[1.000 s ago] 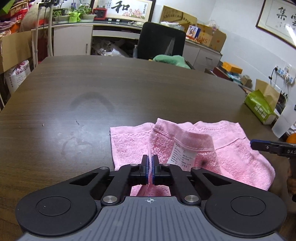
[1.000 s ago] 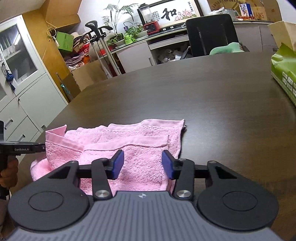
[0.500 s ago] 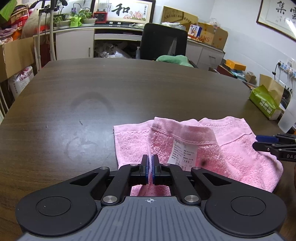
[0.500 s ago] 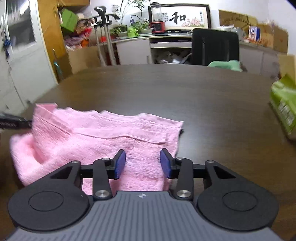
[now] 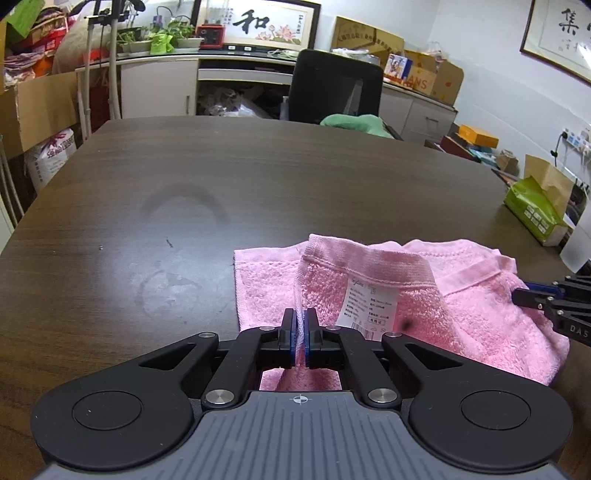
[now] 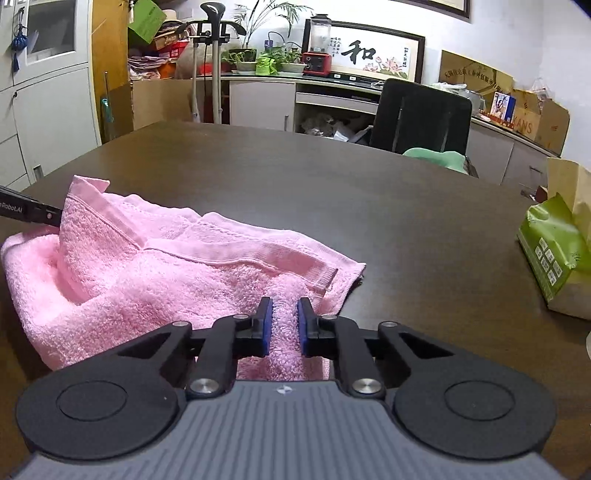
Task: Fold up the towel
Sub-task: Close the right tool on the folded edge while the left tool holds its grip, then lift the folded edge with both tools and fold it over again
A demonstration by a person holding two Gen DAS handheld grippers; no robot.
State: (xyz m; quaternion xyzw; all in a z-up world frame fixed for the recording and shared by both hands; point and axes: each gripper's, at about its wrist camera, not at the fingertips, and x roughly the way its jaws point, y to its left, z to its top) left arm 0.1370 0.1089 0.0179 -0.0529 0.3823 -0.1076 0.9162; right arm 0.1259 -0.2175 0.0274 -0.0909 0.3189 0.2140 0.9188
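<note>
Dark table (image 5: 258, 177) under pink towel (image 5: 461, 295), green pack (image 5: 532, 214)

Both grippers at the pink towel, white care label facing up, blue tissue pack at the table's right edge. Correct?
Not quite: the tissue pack is green, not blue, as both wrist views show. The rest holds: the left gripper and right gripper are at the pink towel, with the white care label facing up.

Cluttered office. Large dark wooden table (image 5: 258, 177), black swivel chair (image 5: 332, 88), grey cabinets (image 6: 48, 110) along walls, framed calligraphy (image 5: 258, 24), stacked cardboard boxes (image 5: 424, 74), potted plants (image 6: 258, 55) on counter.
</note>
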